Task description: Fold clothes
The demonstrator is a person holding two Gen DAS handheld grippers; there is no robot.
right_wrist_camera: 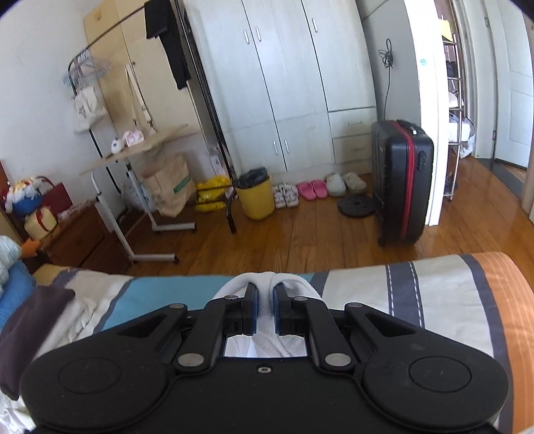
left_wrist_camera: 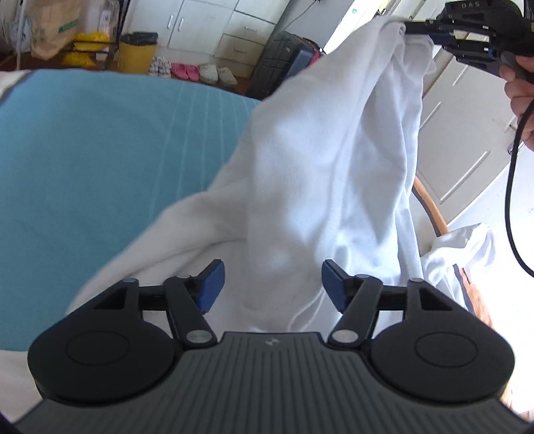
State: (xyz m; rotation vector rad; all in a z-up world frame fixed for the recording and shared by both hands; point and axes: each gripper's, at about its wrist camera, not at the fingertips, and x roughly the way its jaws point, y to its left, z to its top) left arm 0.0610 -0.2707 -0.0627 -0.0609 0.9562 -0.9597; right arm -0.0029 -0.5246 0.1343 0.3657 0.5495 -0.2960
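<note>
Right wrist view shows a striped bedspread (right_wrist_camera: 434,293) before wardrobes (right_wrist_camera: 283,83) and a suitcase (right_wrist_camera: 400,180), the right gripper (right_wrist_camera: 265,308) pinching the white garment (left_wrist_camera: 333,167), which hangs lengthwise from upper right down to the bed, the left gripper (left_wrist_camera: 273,287) spread, empty.

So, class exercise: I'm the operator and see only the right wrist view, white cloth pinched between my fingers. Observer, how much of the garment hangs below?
Observer: Seen from the left wrist, the white garment drapes from the right gripper down onto the bed.
Operator: Is the left gripper holding any of it?
Observer: No, the left gripper is open over the cloth's lower part.
Operator: What lies under that part?
Observer: A blue sheet.
</note>
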